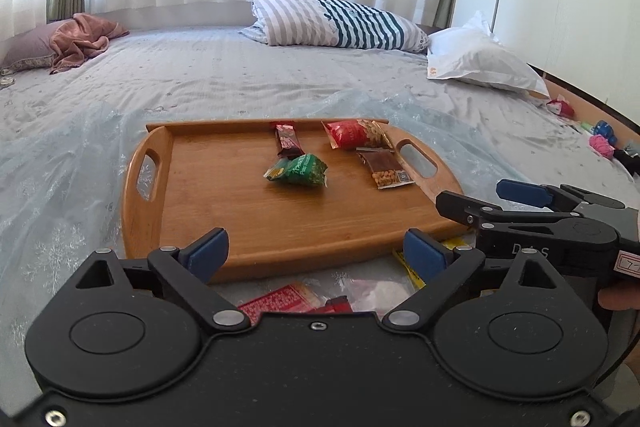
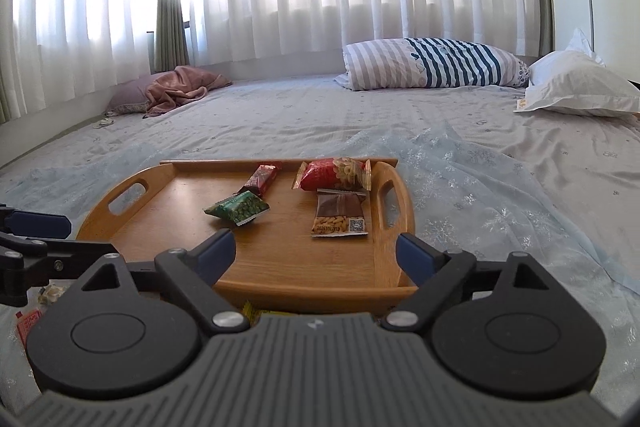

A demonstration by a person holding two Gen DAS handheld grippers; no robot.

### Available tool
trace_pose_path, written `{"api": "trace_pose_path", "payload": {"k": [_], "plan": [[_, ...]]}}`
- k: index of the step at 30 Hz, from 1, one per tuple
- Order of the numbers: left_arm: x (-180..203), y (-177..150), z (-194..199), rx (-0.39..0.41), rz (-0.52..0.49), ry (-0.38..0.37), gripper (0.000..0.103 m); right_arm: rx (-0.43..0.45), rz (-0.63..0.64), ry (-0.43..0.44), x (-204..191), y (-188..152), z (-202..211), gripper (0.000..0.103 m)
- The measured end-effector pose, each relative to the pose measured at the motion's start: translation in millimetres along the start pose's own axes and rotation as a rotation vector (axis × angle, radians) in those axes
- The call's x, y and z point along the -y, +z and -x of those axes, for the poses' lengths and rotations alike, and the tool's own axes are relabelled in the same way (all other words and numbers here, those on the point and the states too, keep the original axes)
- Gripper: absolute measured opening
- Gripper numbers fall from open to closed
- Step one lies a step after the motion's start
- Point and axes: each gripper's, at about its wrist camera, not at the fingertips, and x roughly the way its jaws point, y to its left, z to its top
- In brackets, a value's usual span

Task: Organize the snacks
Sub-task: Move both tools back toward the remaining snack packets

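Tray (image 1: 224, 211) on the bed (image 1: 200, 79), ahead of both claws. Left claw (image 1: 316, 251) and right claw (image 2: 316, 251): jaws spread wide, nothing between them. Four snacks on tray: green packet (image 1: 298, 171), dark bar (image 1: 288, 141), red peanut bag (image 1: 356, 134), brown nut pack (image 1: 384, 169). More packets (image 1: 288, 297) under left claw, mostly hidden, labels unreadable. Dark bar's long axis runs toward tray's far rim; tray's handles left and right.

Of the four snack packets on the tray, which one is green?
The green packet, in the middle of the wooden tray; the other three are red or brown.
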Motion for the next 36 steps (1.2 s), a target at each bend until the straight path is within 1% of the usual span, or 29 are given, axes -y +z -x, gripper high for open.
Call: {"api": "trace_pose_path", "payload": {"k": [7,10,13,17,19,23,25,26,27,28,30,31,35,36], "plan": [[-3.3,-21.7,5.3,0.005,-0.028,0.015,0.095,0.035,-0.022,-0.011,4.2,-25.4,16.7,0.103],[-5.5,-29.8,3.7,-0.009,-0.032,0.02,0.095,0.045,-0.014,-0.033,3.0,-36.2,21.6,0.103],[-5.4,-37.5,0.5,-0.02,-0.042,0.046,0.095,0.046,-0.002,-0.067,-1.0,-46.3,24.3,0.103],[-2.4,-46.6,-2.1,-0.031,-0.059,0.067,0.092,0.05,-0.034,-0.105,-4.7,-60.5,27.2,0.103],[-0.5,-49.3,-1.3,-0.036,-0.064,0.065,0.088,0.046,-0.049,-0.118,-6.2,-66.9,28.0,0.103],[3.6,-53.5,-0.7,-0.045,-0.088,0.055,0.082,0.048,-0.053,-0.14,-10.1,-77.8,32.4,0.102],[4.6,-54.7,-1.5,-0.057,-0.097,0.058,0.072,0.058,-0.051,-0.162,-11.6,-82.4,35.9,0.101],[4.7,-55.1,-1.5,-0.066,-0.097,0.051,0.069,0.061,-0.053,-0.169,-11.6,-83.9,37.2,0.1],[4.4,-55.3,-1.6,-0.08,-0.094,0.039,0.063,0.064,-0.058,-0.177,-11.1,-85.5,39.0,0.099],[4.0,-55.3,-1.9,-0.099,-0.088,0.023,0.054,0.065,-0.061,-0.184,-10.4,-86.6,40.4,0.098],[4.4,-54.8,0.8,-0.109,-0.088,0.011,0.049,0.064,-0.065,-0.196,-9.2,-88.8,42.4,0.093],[5.3,-54.2,2.7,-0.114,-0.099,0.005,0.044,0.061,-0.064,-0.204,-8.8,-89.8,43.2,0.089],[7.0,-52.3,10.3,-0.133,-0.112,-0.053,0.039,0.038,-0.054,-0.24,-6.3,-92.5,41.5,0.071],[7.9,-51.9,12.0,-0.131,-0.12,-0.06,0.038,0.035,-0.051,-0.247,-5.6,-93.3,41.2,0.069]]}}
